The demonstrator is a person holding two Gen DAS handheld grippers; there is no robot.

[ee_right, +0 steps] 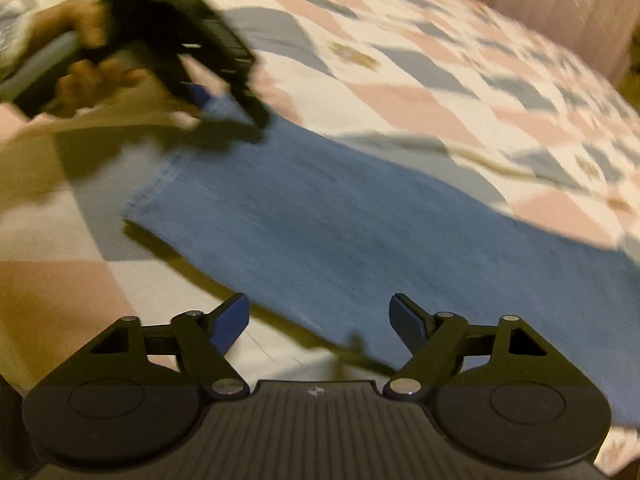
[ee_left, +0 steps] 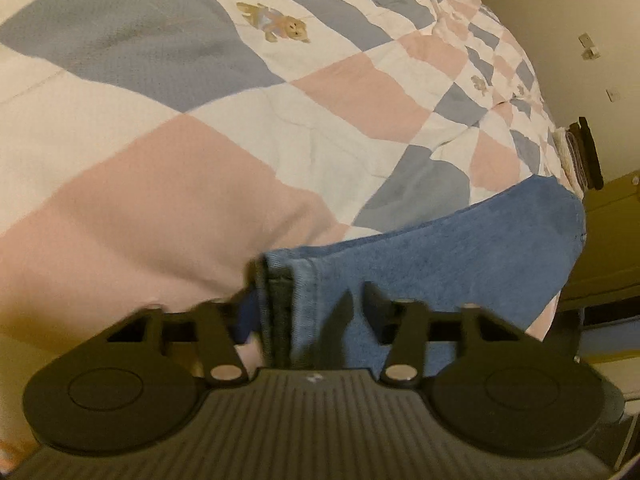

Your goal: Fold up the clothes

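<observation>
1. The left tool is clamped on the jeans' hem corner, at 10 o'clock in the right view.
2. The right tool gapes wide over the jeans' near edge.
3. The jeans lie flat on the quilted bed.

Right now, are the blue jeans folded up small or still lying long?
Lying long. The jeans stretch flat across the quilt, with no fold across them visible. The left tongs are at the hem.
</observation>
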